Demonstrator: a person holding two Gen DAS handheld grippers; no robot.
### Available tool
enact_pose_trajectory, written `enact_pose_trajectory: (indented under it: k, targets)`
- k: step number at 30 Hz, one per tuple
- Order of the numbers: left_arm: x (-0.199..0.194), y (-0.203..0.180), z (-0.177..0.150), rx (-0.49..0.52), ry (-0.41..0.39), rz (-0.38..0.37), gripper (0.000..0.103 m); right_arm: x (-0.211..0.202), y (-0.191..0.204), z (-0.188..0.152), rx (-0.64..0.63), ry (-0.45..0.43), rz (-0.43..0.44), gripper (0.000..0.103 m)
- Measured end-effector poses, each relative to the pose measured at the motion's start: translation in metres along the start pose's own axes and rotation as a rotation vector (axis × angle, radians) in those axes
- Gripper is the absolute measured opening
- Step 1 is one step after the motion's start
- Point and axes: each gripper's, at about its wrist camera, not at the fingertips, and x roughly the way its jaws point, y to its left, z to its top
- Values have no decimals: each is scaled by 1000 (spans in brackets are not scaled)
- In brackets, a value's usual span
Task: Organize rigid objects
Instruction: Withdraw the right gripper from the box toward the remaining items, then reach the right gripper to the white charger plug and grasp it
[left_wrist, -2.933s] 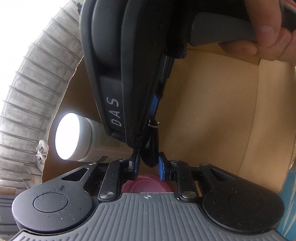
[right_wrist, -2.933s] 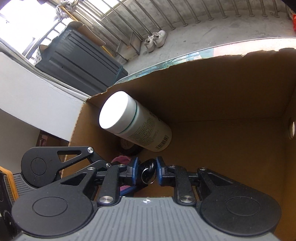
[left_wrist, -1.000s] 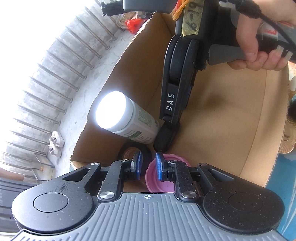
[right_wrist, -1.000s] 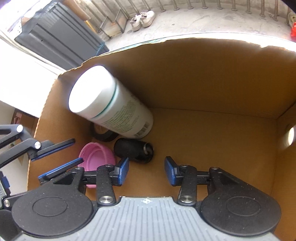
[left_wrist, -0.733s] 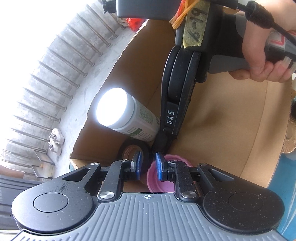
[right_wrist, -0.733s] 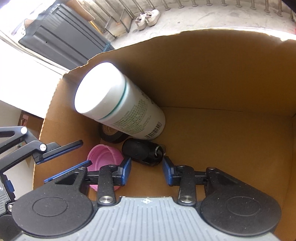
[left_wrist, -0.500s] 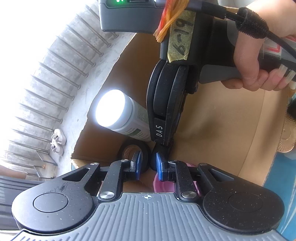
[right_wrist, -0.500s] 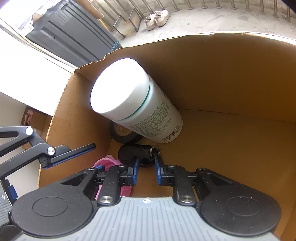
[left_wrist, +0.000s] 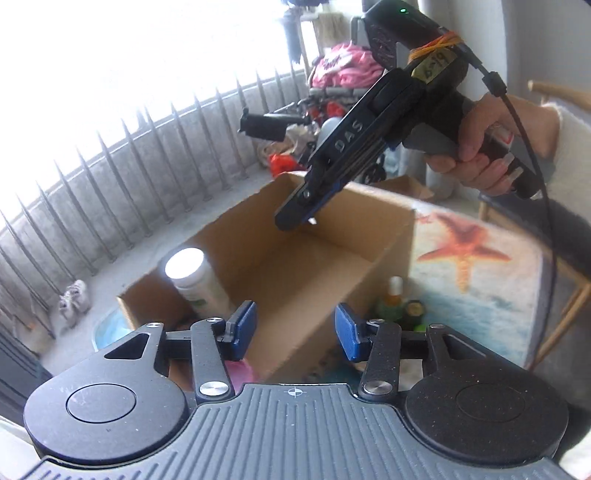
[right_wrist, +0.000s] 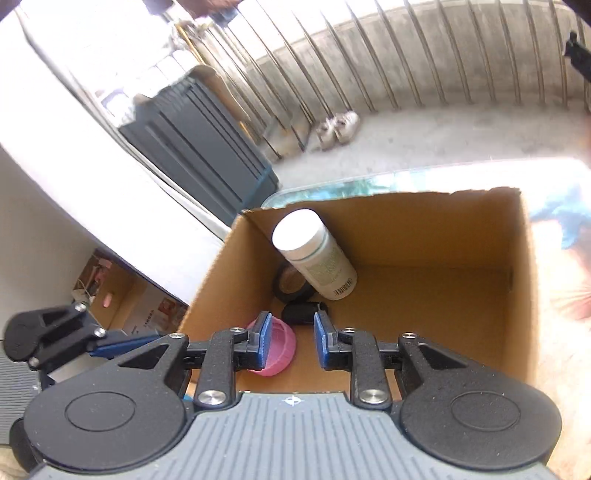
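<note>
My left gripper (left_wrist: 294, 330): jaws opening, blue pads apart, nothing between them; it hangs above the near wall of the cardboard box (left_wrist: 373, 225).
My right gripper (right_wrist: 291, 339): jaws opening to a narrow gap, empty; it hangs over the open box (right_wrist: 524, 295).
Right gripper seen from the left: held up over the box in my hand (left_wrist: 480, 147); "DAS" on its side, a yellow tape tag hand-written "6-19".
Bottle (right_wrist: 317, 258): white cap, pale label with small print and a barcode too fine to read; it leans in the box's left corner.
Tape roll (right_wrist: 291, 282): dark, on the box floor touching the bottle's base.
Black object (right_wrist: 303, 312): small, on the floor just in front of the tape roll.
Pink lid (right_wrist: 280, 349): on the floor near the front left.
Outside the box: small bottles (left_wrist: 400, 306) just beside its right wall.
Surface: table cover (left_wrist: 476, 266) printed with sea and an orange starfish.
Room: balcony with concrete floor, barred railing (right_wrist: 406, 66), a pair of shoes (right_wrist: 338, 129), a dark cabinet (right_wrist: 199, 147).
</note>
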Motion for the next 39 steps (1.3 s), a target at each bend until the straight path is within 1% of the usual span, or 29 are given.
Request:
enact_pose_trajectory:
  k: [1,2,3,4,5,6,7,8,10,11,12,13,16,17,18,19,20,21,22,24,26,31,34,39]
  targets:
    - [-3,-12,-8,-41,-14,-37,49,-19,7,-7,-29,-33,4,33]
    - [-2,-23,-18,-72,-35,-73,49,-34,10,-14,-56,-74,3,41]
    - [-1,-32,-30,-102,-58,-107,49,-29,31,-21,-78,-110,-3,45]
    - [5,-41,-41,-127,-76,-129,49,-37,32,-31,-92,-129,-7,47]
    - [11,-49,-51,-142,-92,-124,50,-44,33,-43,-100,-149,-7,47]
    - [17,-58,-58,-155,-103,-104,51,-58,33,-56,-97,-174,-6,47]
    - [26,-68,-66,-181,-109,-53,51,-72,31,-72,-86,-200,-10,47]
    - [35,-74,-71,-211,-106,-15,51,-78,29,-86,-69,-228,-16,47]
    - [50,-84,-80,-275,-101,53,52,-77,20,-114,-8,-325,-40,47]
    - [56,-86,-86,-308,-115,72,54,-79,15,-128,24,-354,-50,47]
    - [60,-90,-88,-330,-130,76,57,-77,9,-140,54,-367,-51,47]
    - [65,-92,-89,-351,-142,73,64,-73,3,-148,87,-373,-52,47]
    - [74,-97,-90,-403,-154,110,65,-61,-16,-165,183,-342,-56,48]
    - [76,-99,-90,-404,-159,139,64,-55,-20,-169,196,-329,-55,48]
    - [78,-103,-89,-385,-160,170,63,-53,-23,-173,201,-320,-57,48]
    - [80,-108,-87,-349,-155,200,59,-52,-25,-175,204,-314,-61,48]
    - [81,-111,-86,-330,-148,215,52,-49,-26,-180,203,-306,-66,48]
    - [83,-112,-86,-333,-133,219,50,-46,-28,-184,206,-303,-70,48]
    - [84,-110,-87,-345,-118,208,46,-45,-28,-185,208,-301,-70,48]
    - [82,-108,-90,-355,-126,200,46,-46,-31,-193,213,-284,-61,48]
    - [81,-106,-92,-350,-119,194,46,-47,-29,-195,200,-269,-57,48]
    - [73,-102,-97,-347,-93,152,46,-40,-19,-198,153,-227,-36,48]
    - [65,-101,-102,-352,-81,132,46,-33,-12,-201,138,-202,-16,53]
    - [54,-104,-111,-362,-70,112,46,-22,0,-209,126,-165,25,56]
